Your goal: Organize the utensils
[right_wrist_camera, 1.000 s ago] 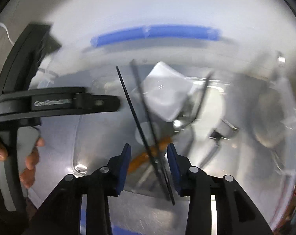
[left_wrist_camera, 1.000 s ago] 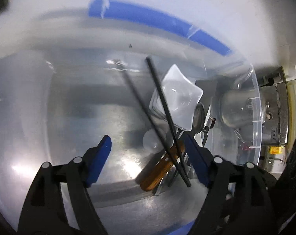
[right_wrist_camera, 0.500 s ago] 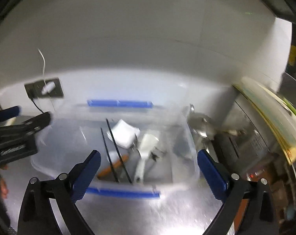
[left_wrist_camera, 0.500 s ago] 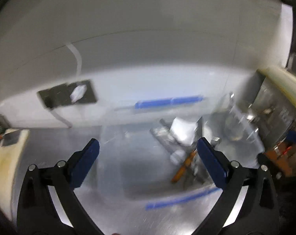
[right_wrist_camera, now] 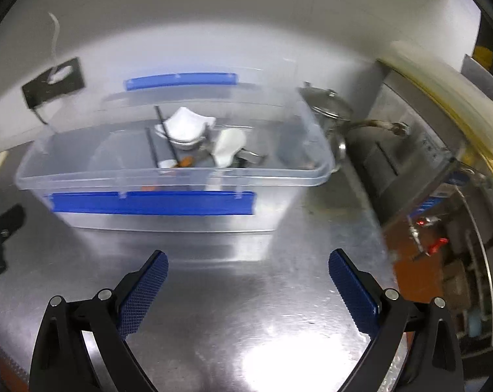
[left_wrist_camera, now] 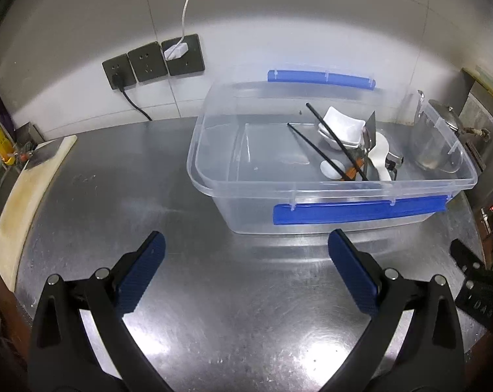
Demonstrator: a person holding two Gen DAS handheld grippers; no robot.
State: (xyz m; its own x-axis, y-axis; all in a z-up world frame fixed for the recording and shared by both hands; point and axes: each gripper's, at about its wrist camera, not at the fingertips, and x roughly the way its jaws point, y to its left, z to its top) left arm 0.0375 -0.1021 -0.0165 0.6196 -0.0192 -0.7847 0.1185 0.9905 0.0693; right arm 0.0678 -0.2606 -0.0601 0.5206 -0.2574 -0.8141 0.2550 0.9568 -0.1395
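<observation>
Utensils lie heaped in the right half of a clear plastic bin with blue clip handles (left_wrist_camera: 331, 192), well beyond both grippers. At far left a pale cutting board (left_wrist_camera: 24, 192) rests along the steel counter (left_wrist_camera: 187, 310) edge, and three dark wall sockets (left_wrist_camera: 151, 62) sit behind, one holding a white plug.

The left gripper (left_wrist_camera: 243, 251) hovers over bare counter with its blue-padded jaws spread wide and nothing between them; the bin stands ahead and to the right of the jaws. Inside the bin are two black chopsticks (left_wrist_camera: 334, 140) leaning across a white square dish (left_wrist_camera: 342, 125), one white ceramic spoon (left_wrist_camera: 382, 160), a wooden handle (left_wrist_camera: 352, 173) and some metal cutlery too tangled to count. The bin's left half is open floor.

The right gripper (right_wrist_camera: 248, 261) also stands with jaws fully apart and empty, above bare counter in front of the bin's near blue handle (right_wrist_camera: 151, 202). Right of the bin a steel pot with lid (right_wrist_camera: 331, 111) sits close against the bin's corner, and the counter edge drops off further right.
</observation>
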